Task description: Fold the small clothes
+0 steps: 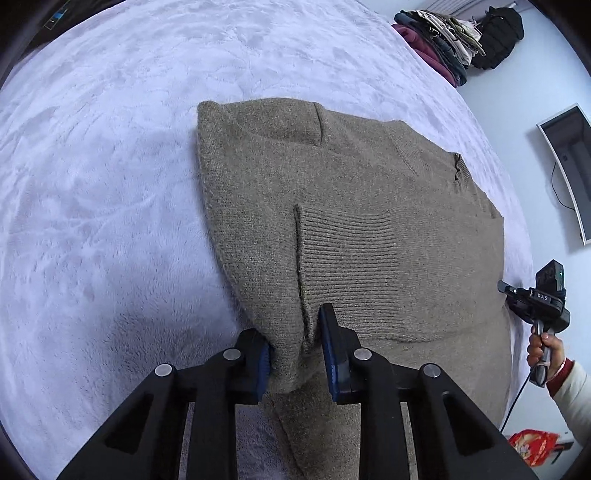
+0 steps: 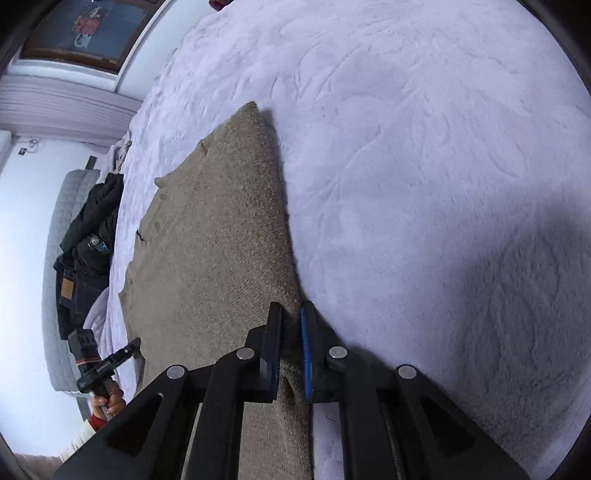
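Observation:
A grey-brown knitted sweater (image 1: 351,206) lies partly folded on a pale fluffy blanket (image 1: 103,206), a ribbed cuff across its middle. My left gripper (image 1: 295,354) is shut on a bunched fold of the sweater at its near edge, blue pads pressing the knit from both sides. In the right wrist view the same sweater (image 2: 221,229) stretches away as a long strip. My right gripper (image 2: 291,347) is shut on its near right edge, the fabric pinched between the pads. The right gripper (image 1: 535,299) also shows at the sweater's far right side in the left wrist view.
A pile of folded clothes (image 1: 439,40) and a black bag (image 1: 498,33) sit at the bed's far corner. A red packet (image 1: 532,443) lies on the floor. Dark garments (image 2: 88,236) hang off the bed's left edge. The blanket (image 2: 424,166) spreads wide to the right.

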Demonstrator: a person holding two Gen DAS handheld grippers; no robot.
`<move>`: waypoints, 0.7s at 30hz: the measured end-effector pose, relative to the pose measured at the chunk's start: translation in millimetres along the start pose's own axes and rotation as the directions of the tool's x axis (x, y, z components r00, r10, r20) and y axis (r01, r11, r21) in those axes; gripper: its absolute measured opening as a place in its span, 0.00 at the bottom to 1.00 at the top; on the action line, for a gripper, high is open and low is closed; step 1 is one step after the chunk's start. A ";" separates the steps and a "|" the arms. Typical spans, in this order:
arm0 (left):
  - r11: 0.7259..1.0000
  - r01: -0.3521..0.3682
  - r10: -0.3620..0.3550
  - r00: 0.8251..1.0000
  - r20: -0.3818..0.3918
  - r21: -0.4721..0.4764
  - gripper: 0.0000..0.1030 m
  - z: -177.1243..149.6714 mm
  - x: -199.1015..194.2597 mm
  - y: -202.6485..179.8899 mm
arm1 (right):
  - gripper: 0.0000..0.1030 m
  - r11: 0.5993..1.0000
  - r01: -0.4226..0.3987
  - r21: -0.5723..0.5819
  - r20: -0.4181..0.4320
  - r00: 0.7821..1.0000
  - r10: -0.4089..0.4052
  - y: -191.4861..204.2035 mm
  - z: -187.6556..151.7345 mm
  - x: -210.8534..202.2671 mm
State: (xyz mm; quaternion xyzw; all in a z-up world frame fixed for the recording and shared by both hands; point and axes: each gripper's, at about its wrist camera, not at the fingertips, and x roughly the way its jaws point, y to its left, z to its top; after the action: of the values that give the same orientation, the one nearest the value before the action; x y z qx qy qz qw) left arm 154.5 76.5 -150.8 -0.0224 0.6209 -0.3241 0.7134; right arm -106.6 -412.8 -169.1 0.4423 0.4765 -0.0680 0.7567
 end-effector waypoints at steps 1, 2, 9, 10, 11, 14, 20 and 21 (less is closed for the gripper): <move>1.000 -0.015 0.015 1.000 0.002 0.002 0.28 -0.4 -2.4 0.0 | 0.09 1.000 0.003 -0.002 0.017 1.000 -0.003 0.8 -3.1 0.0; 0.999 -0.036 0.036 0.999 0.006 0.002 0.29 -0.7 -5.2 -1.0 | 0.09 1.000 0.006 -0.003 0.028 1.000 -0.006 1.4 -5.0 -1.1; 0.993 -0.108 0.108 0.994 0.006 -0.037 0.52 -7.6 -23.5 -0.2 | 0.17 0.998 0.052 0.026 0.044 0.998 -0.053 10.0 -9.3 -16.8; 0.995 -0.092 0.092 0.996 -0.003 -0.037 0.52 -9.5 -22.9 -0.4 | 0.17 0.997 0.072 0.017 0.054 0.996 -0.073 16.8 -11.4 -20.9; 0.996 -0.080 0.079 0.997 -0.011 -0.032 0.52 -11.6 -20.7 -1.7 | 0.17 0.996 0.089 0.007 0.066 0.994 -0.089 22.1 -14.3 -24.6; 0.996 -0.091 0.091 0.996 -0.018 0.004 0.51 -19.2 -12.5 -7.1 | 0.18 0.994 0.105 -0.011 0.093 0.990 -0.104 37.2 -27.5 -34.6; 0.994 -0.101 0.101 0.995 -0.003 -0.045 0.44 -27.8 -16.8 15.1 | 0.19 0.988 0.125 -0.086 0.084 0.989 -0.118 64.2 -48.1 -36.2; 0.992 -0.113 0.113 0.994 -0.002 -0.050 0.45 -28.6 -21.0 17.3 | 0.19 0.985 0.139 -0.107 0.082 0.988 -0.130 68.3 -50.2 -35.4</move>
State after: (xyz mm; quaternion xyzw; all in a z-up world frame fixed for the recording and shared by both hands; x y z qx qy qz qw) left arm 135.8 111.0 -146.6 -0.0053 0.6290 -0.2677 0.7298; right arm -123.0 -346.3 -107.9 0.3632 0.4799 -0.1086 0.7912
